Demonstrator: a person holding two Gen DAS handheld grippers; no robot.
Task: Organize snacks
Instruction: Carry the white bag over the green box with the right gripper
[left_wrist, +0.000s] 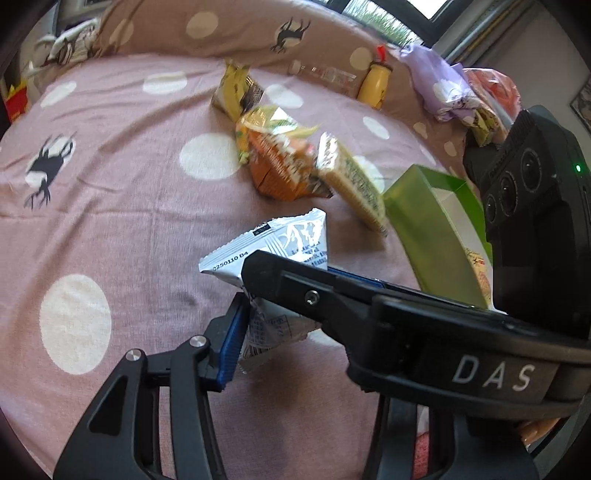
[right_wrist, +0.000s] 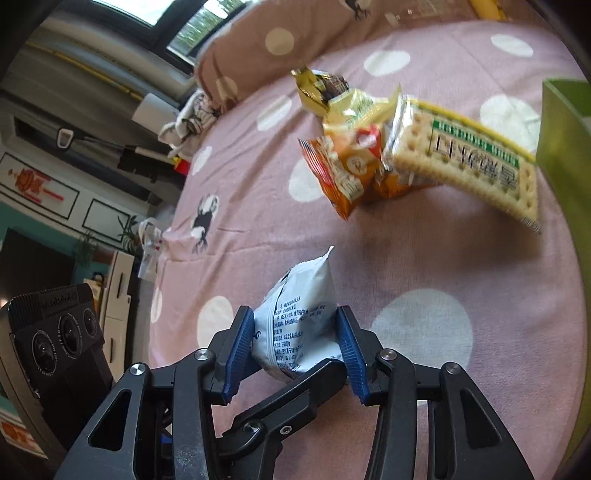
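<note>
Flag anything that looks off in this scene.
The white snack packet is clamped by both the left gripper and right gripper at once. The snacks lie on a bedspread, not a table.

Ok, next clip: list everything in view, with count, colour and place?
white foil snack packet: one, white with dark print, clamped by both grippers above the bedspread
orange snack bags: at least two, orange and yellow, mid-bed pile
cracker pack: one, cream with green label, leaning on the pile
yellow-brown wrapper: one, behind the pile
green cardboard box: one, open, right of the pile
yellow bottle: one, by the pillow
pink dotted bedspread: one, under everything
left gripper: black, blue pads, shut on packet
right gripper: same, shut on packet
</note>
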